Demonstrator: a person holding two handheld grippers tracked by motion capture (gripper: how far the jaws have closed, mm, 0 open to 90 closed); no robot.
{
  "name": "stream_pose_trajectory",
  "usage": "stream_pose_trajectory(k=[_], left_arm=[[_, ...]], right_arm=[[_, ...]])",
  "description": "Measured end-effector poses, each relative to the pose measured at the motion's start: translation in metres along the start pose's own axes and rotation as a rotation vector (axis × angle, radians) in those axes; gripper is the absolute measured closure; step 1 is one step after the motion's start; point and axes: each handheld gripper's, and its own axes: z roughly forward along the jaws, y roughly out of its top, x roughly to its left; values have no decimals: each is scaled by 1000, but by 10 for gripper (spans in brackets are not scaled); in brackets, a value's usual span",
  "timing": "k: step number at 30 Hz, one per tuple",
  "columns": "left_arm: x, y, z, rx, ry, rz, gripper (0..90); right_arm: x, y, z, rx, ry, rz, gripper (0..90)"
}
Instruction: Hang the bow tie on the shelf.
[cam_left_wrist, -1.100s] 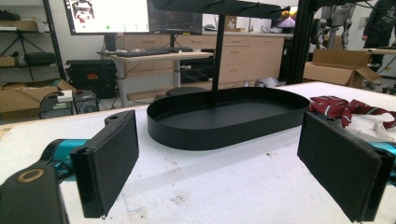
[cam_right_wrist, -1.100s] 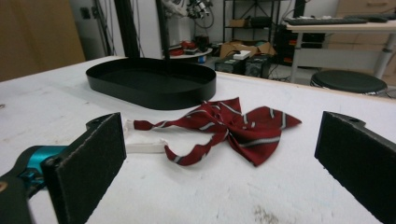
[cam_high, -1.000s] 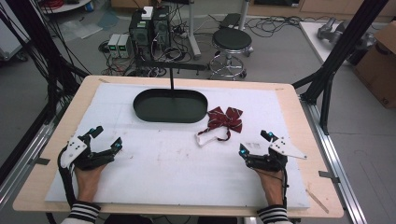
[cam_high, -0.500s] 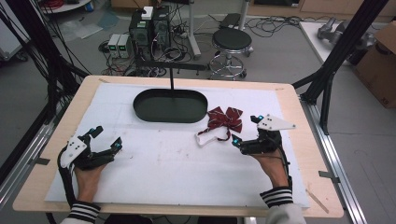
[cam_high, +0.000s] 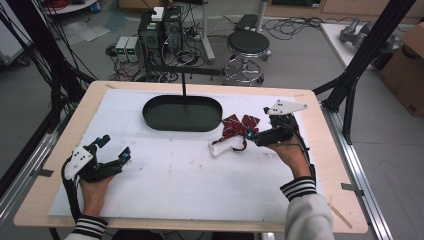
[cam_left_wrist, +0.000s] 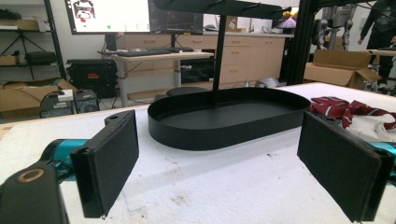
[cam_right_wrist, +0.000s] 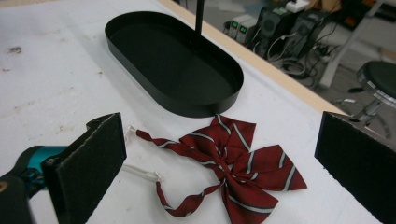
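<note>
A dark red bow tie (cam_high: 241, 124) with pale stripes lies on the white table cover, right of a black oval tray (cam_high: 150, 118); its white neck strap (cam_high: 222, 147) trails to the left. My right gripper (cam_high: 255, 131) hovers open just right of the bow tie, which lies between and beyond its jaws in the right gripper view (cam_right_wrist: 222, 140). There the bow tie (cam_right_wrist: 236, 161) is spread flat in front of the tray (cam_right_wrist: 187, 110). My left gripper (cam_high: 114, 148) rests open at the near left, holding nothing, facing the tray (cam_left_wrist: 224, 136) and the bow tie (cam_left_wrist: 346, 109).
A thin black post (cam_high: 184, 86) rises from the tray's far side, carrying a bar overhead (cam_left_wrist: 224, 6). Black frame struts (cam_high: 367, 47) flank the wooden table (cam_high: 320, 125). A stool (cam_high: 248, 44) and computer boxes (cam_high: 160, 30) stand on the floor beyond.
My right gripper has moved forward and leftward from the near right to just beside the bow tie. The left gripper has stayed put.
</note>
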Motion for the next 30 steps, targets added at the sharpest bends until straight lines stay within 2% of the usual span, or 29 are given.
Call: stream_pose_trajectory(k=[2, 3, 4, 5, 10, 11, 16, 17, 18, 24, 26, 27, 30], left_arm=[[0, 0, 0, 0, 0, 0, 130], [0, 0, 0, 1, -1, 1, 130], [0, 0, 0, 2, 0, 2, 130], [0, 0, 0, 2, 0, 2, 130], [0, 0, 0, 2, 1, 2, 130], [-1, 0, 0, 2, 2, 2, 130], [-1, 0, 0, 3, 2, 3, 130], [-1, 0, 0, 3, 3, 3, 130], [-1, 0, 0, 4, 2, 5, 131], [-1, 0, 0, 5, 1, 5, 133], [-1, 0, 0, 5, 1, 6, 133], [-1, 0, 0, 5, 2, 6, 133], [-1, 0, 0, 3, 1, 9, 133]], right_arm=[[-3, 6, 7, 48, 10, -8, 8], [-6, 10, 16, 79, 38, -28, 30], [-6, 10, 16, 79, 38, -28, 30], [-9, 14, 24, 120, 48, -52, 37], [-13, 18, 38, 156, 62, -59, 38], [-14, 18, 41, 159, 60, -46, 38], [-18, 13, 55, 193, 65, -39, 58], [-20, 10, 61, 219, 78, -21, 139], [-20, 9, 63, 233, 87, -28, 159], [-22, 2, 75, 296, 93, -34, 183], [-23, -1, 78, 312, 98, -48, 222], [-24, -2, 81, 325, 102, -69, 272], [-25, -3, 82, 337, 110, -79, 321]])
